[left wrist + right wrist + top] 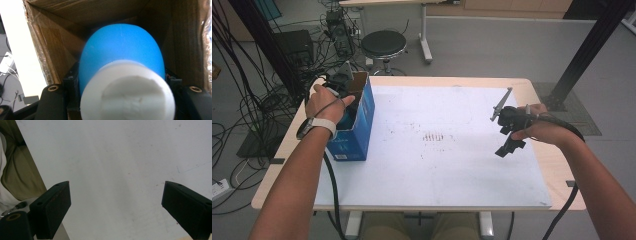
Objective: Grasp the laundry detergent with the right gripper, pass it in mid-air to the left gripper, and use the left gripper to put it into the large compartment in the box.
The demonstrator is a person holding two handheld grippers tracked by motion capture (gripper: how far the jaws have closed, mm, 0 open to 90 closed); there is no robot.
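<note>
The left tool (343, 86) is lowered into the open top of a tall blue cardboard box with a brown inside (360, 120), which stands at the left edge of the white-topped wooden surface (452, 160). In the left gripper view, its jaws are closed on a rounded blue plastic bottle with a wide white cap (122, 65). The bottle sits between the two jaws, inside the box, with its cap end nearest the camera and its blue body pointing deeper in. The brown walls of the box surround the tool on every side.

The right tool (511, 131) is held above the right part of the surface, well apart from the box, with its tips angled downward. In the right gripper view its two black jaws stand wide apart with nothing between them, and the bare white surface lies beyond them.
</note>
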